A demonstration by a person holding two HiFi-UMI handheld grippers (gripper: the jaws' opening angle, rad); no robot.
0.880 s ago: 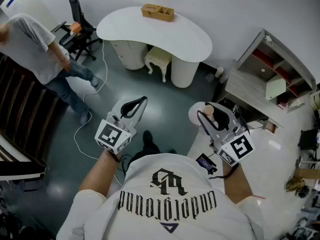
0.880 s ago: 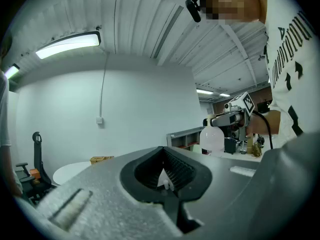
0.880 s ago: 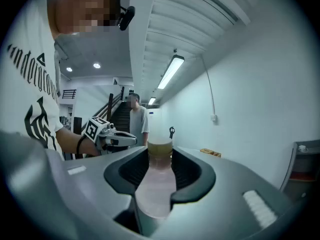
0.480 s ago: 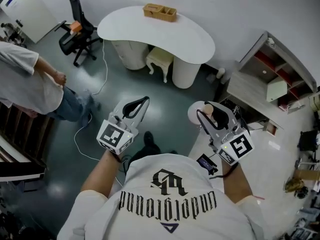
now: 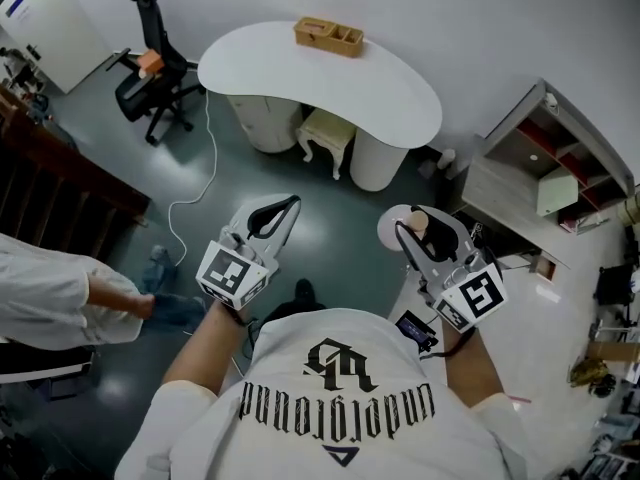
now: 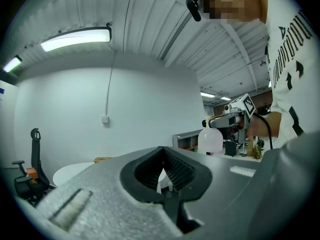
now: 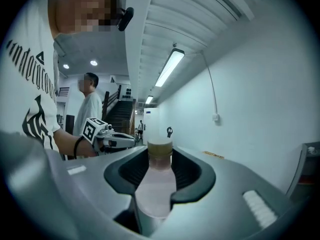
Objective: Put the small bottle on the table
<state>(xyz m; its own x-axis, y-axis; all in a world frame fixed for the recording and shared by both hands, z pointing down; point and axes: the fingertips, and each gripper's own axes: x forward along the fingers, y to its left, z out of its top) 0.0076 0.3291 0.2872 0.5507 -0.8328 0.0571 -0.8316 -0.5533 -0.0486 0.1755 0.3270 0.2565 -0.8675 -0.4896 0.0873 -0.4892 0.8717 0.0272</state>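
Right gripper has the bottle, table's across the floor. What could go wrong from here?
1. The right gripper holds the small bottle high, near its top, body hanging below: it may slip or swing in transit.
2. A white cable trails over the floor beside the path to the table: possible trip.

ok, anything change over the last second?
Only the bystander moved, walking from the upper left of the head view down to the lower left. The white table drifted slightly right in frame. Unchanged: the right claw is clamped on the small bottle, and the left claw is shut and empty. Both are held level in front of the person.
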